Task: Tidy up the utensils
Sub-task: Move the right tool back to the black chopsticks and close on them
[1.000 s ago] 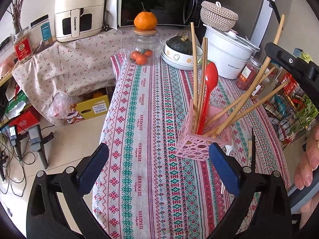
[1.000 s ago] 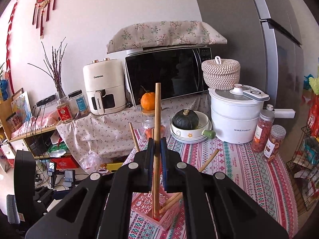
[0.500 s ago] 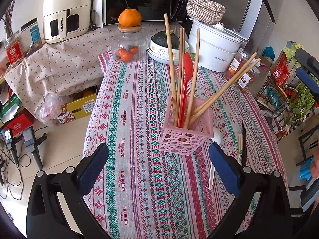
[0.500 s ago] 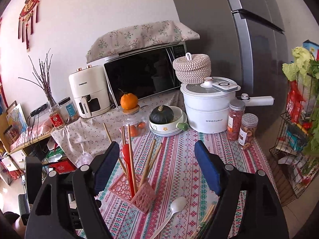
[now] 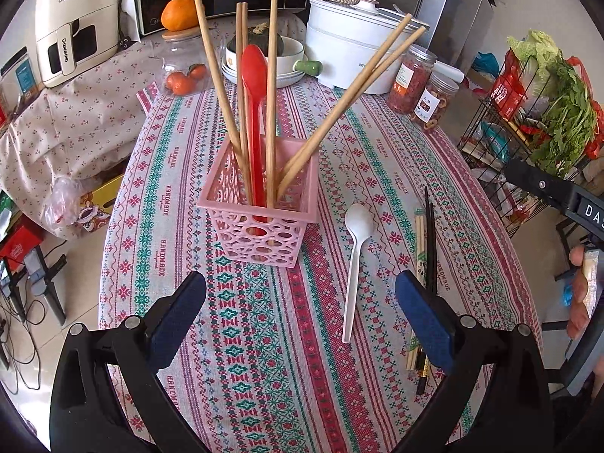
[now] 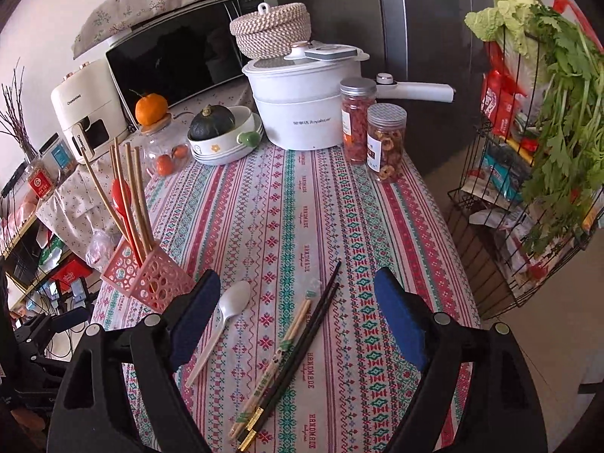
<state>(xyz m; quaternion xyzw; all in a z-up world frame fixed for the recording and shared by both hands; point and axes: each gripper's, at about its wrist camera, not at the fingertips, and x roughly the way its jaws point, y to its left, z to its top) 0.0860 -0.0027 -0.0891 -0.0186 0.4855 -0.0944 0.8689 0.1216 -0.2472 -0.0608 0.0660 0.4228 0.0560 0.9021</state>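
Note:
A pink perforated basket [image 5: 260, 222] stands on the patterned tablecloth, holding several wooden chopsticks [image 5: 215, 60] and a red spoon [image 5: 253, 87]. Right of it lie a white plastic spoon [image 5: 356, 249], a black chopstick pair [image 5: 430, 241] and a paper-wrapped wooden pair [image 5: 419, 241]. My left gripper [image 5: 300, 287] is open and empty, just short of the basket. My right gripper [image 6: 298, 283] hangs above the black chopsticks [image 6: 313, 324] and the wrapped pair [image 6: 279, 351], with the white spoon [image 6: 230, 305] under its left finger. Its jaws are opening, with nothing gripped.
At the table's far end stand a white cooking pot [image 6: 302, 113], two snack jars [image 6: 385, 143], a bowl with a dark squash [image 6: 222, 132] and a glass jar of oranges [image 5: 181, 71]. A wire rack with greens [image 6: 547, 151] stands beyond the right edge. A person's hand [image 5: 581, 294] shows at right.
My right gripper let go of a wooden chopstick standing in the basket, opened wide and swung right and down over the loose utensils. My left gripper moved right, nearer the basket.

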